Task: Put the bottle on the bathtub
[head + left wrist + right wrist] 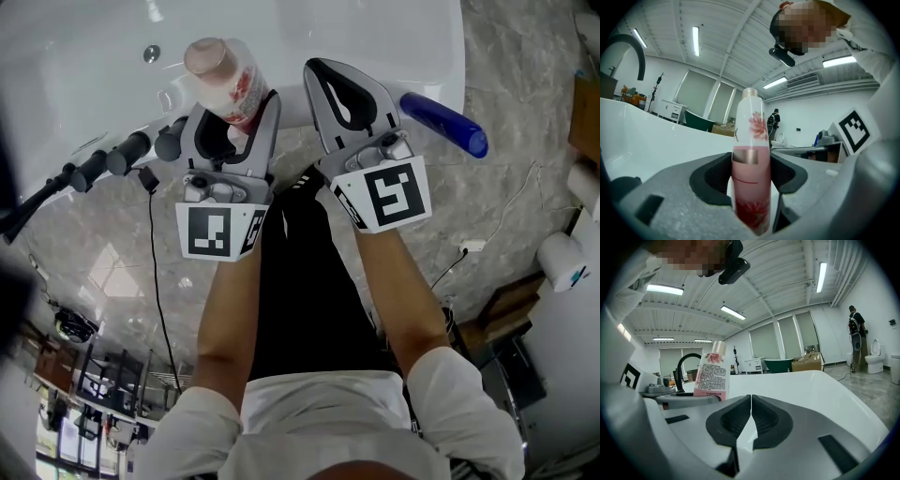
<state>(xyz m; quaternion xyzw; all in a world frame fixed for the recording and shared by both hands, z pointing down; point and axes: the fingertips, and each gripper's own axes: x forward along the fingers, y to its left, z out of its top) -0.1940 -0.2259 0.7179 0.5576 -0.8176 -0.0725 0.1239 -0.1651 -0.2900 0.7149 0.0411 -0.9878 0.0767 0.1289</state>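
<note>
A pink bottle (225,77) with a flower print and a pale cap stands upright between the jaws of my left gripper (228,139), which is shut on it at the near rim of the white bathtub (94,66). In the left gripper view the bottle (751,164) fills the gap between the dark pads. My right gripper (345,101) is beside it to the right, jaws shut with nothing between them. From the right gripper view the bottle (711,375) shows at the left, in front of the tub rim (797,385).
A black tap with handles (103,159) runs along the tub's left rim. A blue bottle (444,124) lies at the tub's right corner. A drain fitting (151,53) sits inside the tub. Marble floor and a cable (155,272) lie below.
</note>
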